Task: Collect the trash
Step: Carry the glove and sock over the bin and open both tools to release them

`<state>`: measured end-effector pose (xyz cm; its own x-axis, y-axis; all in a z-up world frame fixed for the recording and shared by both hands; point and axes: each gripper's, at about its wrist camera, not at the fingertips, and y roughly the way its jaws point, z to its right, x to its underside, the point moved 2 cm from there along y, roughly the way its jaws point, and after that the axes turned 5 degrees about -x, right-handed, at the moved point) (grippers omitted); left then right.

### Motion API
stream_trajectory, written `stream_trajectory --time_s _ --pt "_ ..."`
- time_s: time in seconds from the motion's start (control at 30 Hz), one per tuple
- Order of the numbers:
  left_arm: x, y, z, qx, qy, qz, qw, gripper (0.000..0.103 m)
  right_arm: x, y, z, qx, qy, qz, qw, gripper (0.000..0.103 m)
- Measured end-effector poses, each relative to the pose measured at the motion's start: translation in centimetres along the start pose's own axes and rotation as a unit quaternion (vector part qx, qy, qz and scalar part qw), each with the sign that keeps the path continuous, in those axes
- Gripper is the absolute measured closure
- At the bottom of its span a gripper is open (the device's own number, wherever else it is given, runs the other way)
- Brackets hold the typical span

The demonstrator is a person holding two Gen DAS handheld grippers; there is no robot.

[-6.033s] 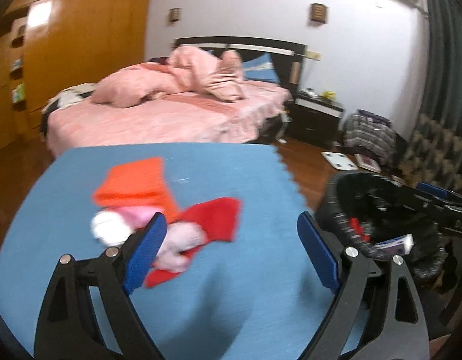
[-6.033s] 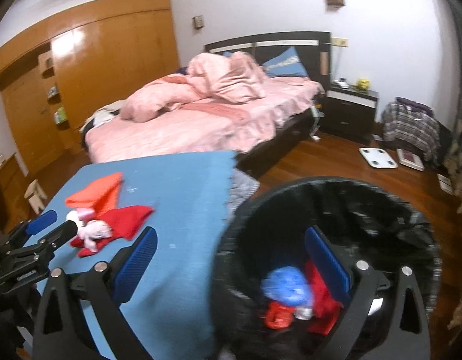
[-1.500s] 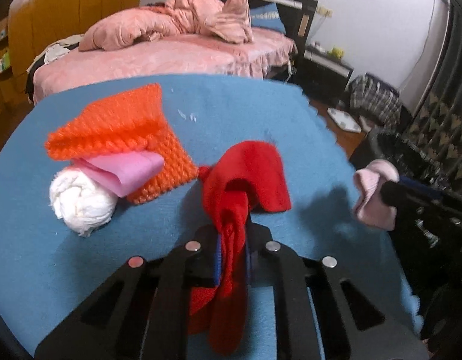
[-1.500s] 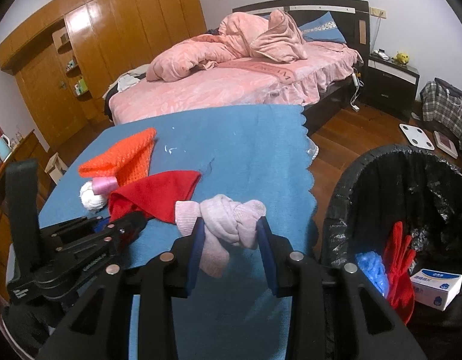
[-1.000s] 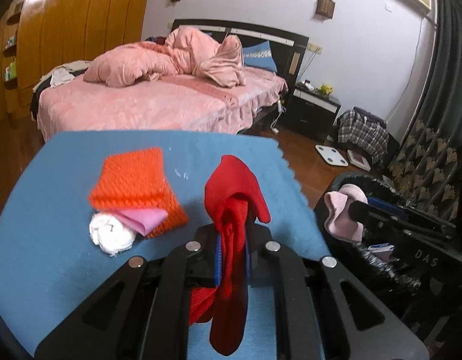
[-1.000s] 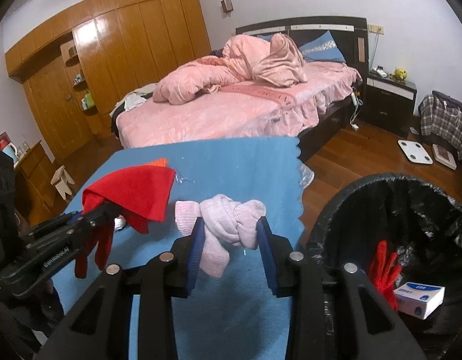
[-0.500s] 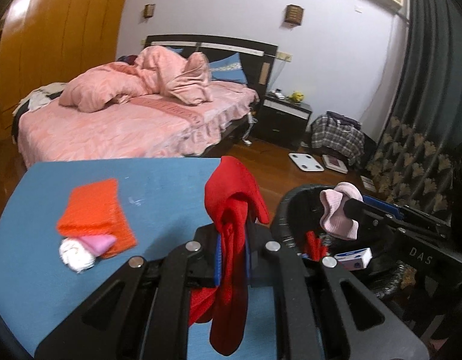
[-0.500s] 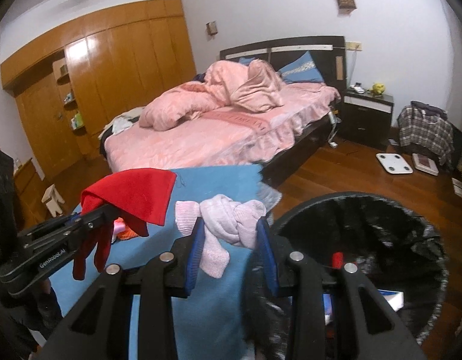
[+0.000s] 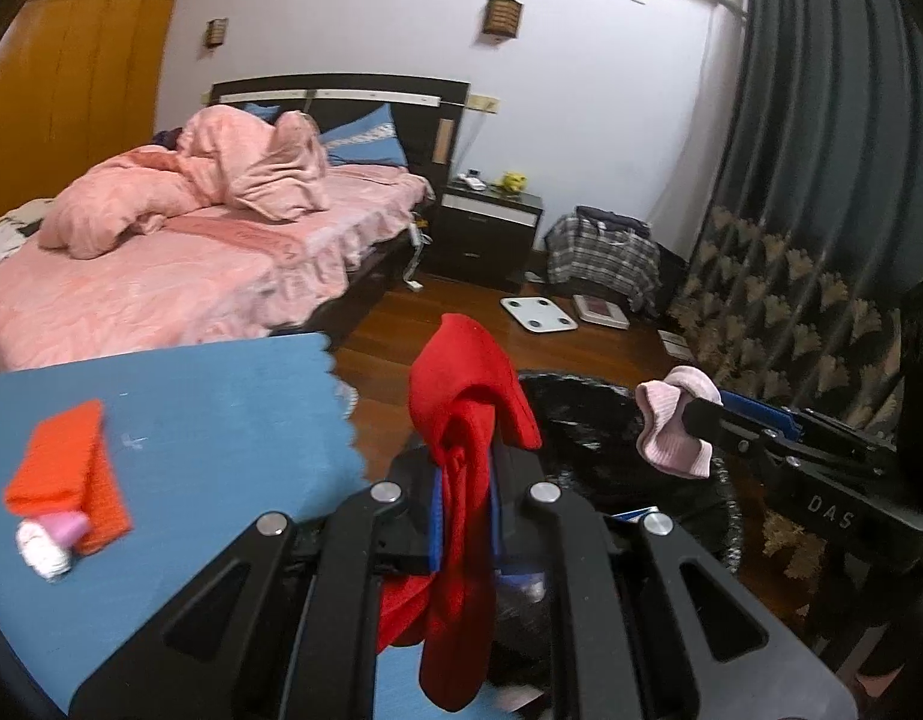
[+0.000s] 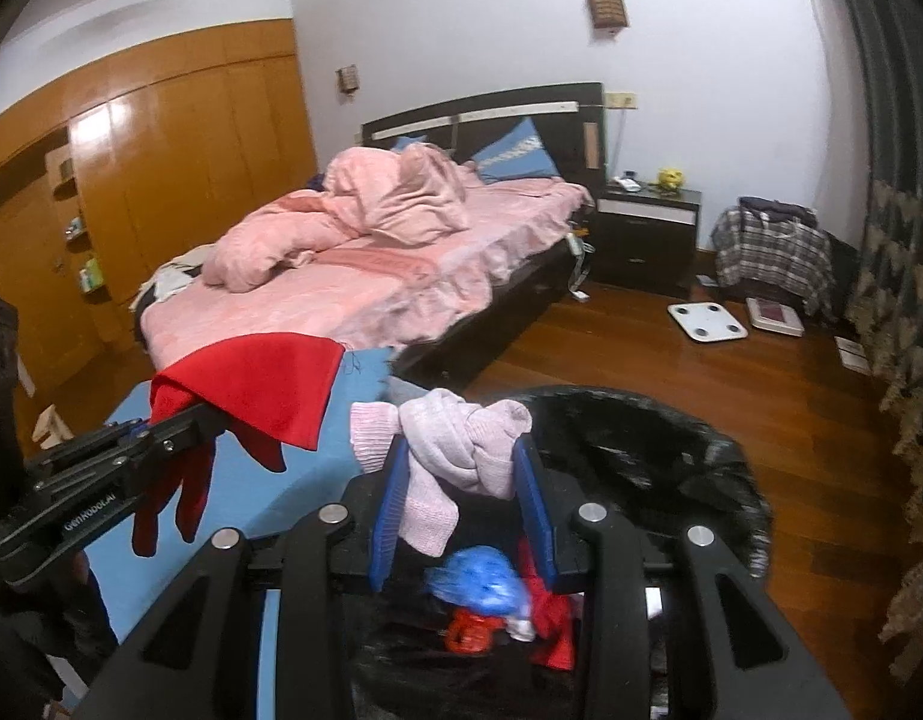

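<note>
Both grippers have swung away from the blue table [image 9: 209,420] toward the black-lined trash bin [image 10: 671,438]. Left gripper [image 9: 464,483] pinches a red glove [image 9: 467,420] between nearly closed fingers; right gripper [image 10: 461,480] clamps a knotted pink sock [image 10: 461,444] above the bin's rim. Orange knit cloth [image 9: 65,468] remains on the table.

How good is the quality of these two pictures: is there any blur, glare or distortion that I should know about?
Left wrist view: strong fisheye bending with dark corners; dim room, the red glove sharp, the orange cloth a little soft. Right wrist view: same bending, a glare patch on the wardrobe, the pink cloth sharp, the bin interior dark.
</note>
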<state>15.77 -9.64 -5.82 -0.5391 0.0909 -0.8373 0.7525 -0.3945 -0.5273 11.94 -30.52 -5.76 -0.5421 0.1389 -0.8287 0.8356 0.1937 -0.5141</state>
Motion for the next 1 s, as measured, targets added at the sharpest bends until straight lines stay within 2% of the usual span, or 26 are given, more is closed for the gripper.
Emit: stream_trajectory --time_s 0.4,0.63,0.7,0.73,0.77,0.83,0.9,1.0 --pt "0.7 5.5 5.9 0.038 0.033 -0.029 0.9983 0.093 1.2 0.4 6.7 0.049 0.031 -0.012 0.998 0.068" --pt "1.4 8.1 6.9 0.049 0.028 -0.052 0.9970 0.092 2.2 1.5 8.7 0.059 0.044 -0.025 0.997 0.068" --pt "1.7 8.5 7.1 0.052 0.027 -0.059 0.9965 0.086 2.6 2.0 9.1 0.059 0.047 -0.031 0.997 0.065" --pt "1.8 8.7 7.1 0.053 0.026 -0.062 0.9963 0.077 2.8 2.3 9.3 0.062 0.046 -0.036 0.996 0.063" --pt "1.8 8.8 7.0 0.056 0.024 -0.067 0.9959 0.057 2.9 2.4 9.4 0.064 0.046 -0.039 0.996 0.060" --pt "2.1 8.9 6.8 0.058 0.017 -0.070 0.9957 0.043 3.1 2.6 9.7 0.066 0.049 -0.041 0.996 0.052" --pt "2.5 8.9 6.5 0.055 0.018 -0.075 0.9955 0.042 3.3 2.6 10.0 0.068 0.054 -0.044 0.995 0.049" --pt "2.9 8.7 6.0 0.044 0.017 -0.077 0.9959 0.040 3.7 2.2 10.0 0.070 0.058 -0.039 0.995 0.034"
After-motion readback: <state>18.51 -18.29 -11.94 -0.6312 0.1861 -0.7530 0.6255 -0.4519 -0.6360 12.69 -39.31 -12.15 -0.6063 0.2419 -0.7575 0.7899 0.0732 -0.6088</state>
